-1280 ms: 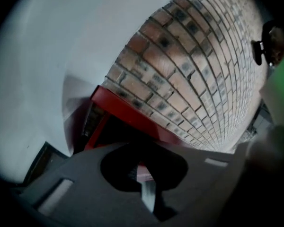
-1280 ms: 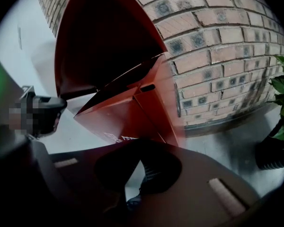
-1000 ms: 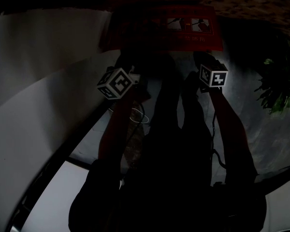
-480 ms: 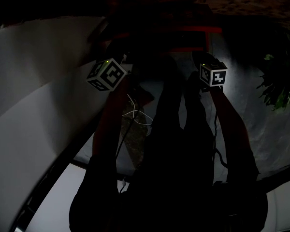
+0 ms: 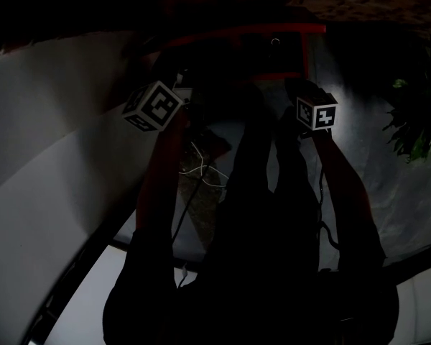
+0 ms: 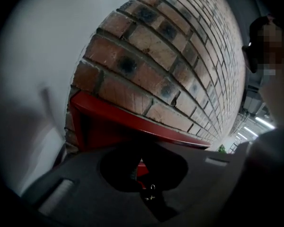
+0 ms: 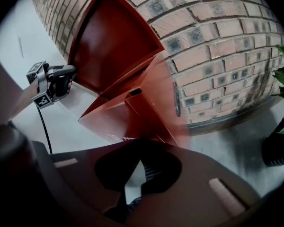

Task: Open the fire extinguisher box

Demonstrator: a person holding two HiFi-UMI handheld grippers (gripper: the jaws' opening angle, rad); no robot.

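Behind everything runs the brick wall (image 7: 217,37), and the red fire extinguisher box (image 7: 132,109) stands on the pale floor at its foot, just ahead of you. By my reading the job is mostly done. The lid (image 7: 114,37) is swung up with its inner face showing, so the top stands open. What seems left is to lean that lid back so it stays up, and perhaps to deal with the front panel below, which shows blurred. Your left gripper (image 6: 141,167) looks pinched onto red metal, most likely the lid's left edge, where the right gripper view shows it sitting. Your right gripper (image 7: 139,168) hangs spread and empty in front of the box, with bare floor between its jaws. Faint white print on the front panel is too smeared to read, and no brand shows.
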